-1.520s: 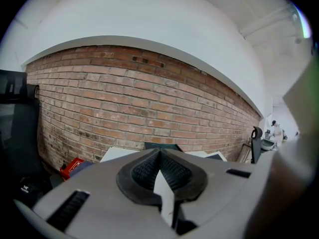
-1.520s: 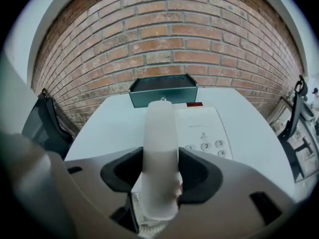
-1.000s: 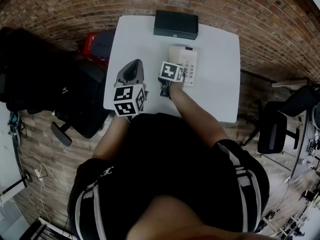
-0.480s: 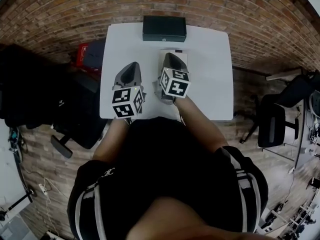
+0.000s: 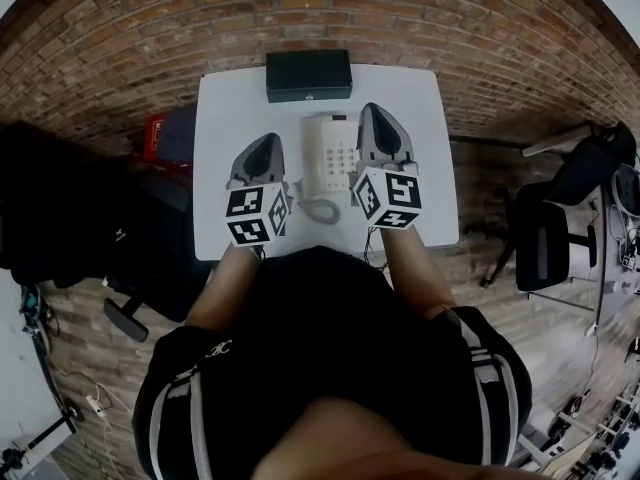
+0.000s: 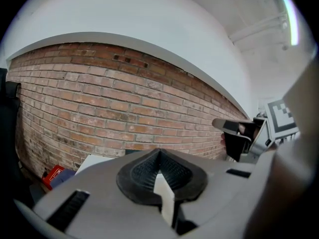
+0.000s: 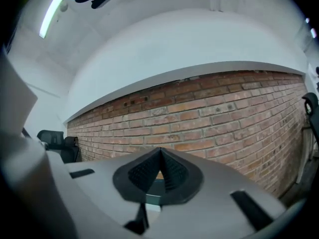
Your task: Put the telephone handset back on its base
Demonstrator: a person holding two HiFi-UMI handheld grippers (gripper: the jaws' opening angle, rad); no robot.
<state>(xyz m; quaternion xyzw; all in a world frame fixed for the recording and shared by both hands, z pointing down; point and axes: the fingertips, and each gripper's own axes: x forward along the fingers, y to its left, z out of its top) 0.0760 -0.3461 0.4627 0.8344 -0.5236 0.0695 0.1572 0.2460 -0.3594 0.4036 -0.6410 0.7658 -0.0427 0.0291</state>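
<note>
The left claw (image 6: 158, 156) is shut tight with nothing in it. So is the right claw (image 7: 159, 156). The left gripper view and the right gripper view look at the brick wall (image 7: 214, 118). Only the head view shows the white telephone (image 5: 340, 158) on the surface (image 5: 230, 108) between the claws. Its handset (image 5: 314, 153) seems to lie on it.

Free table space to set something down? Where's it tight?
Bare table left of the black box, running down the left edge beside the left tongs; another strip along the right edge, past the right tongs. Crowded: the middle, phone and coiled cord between both tongs.
</note>
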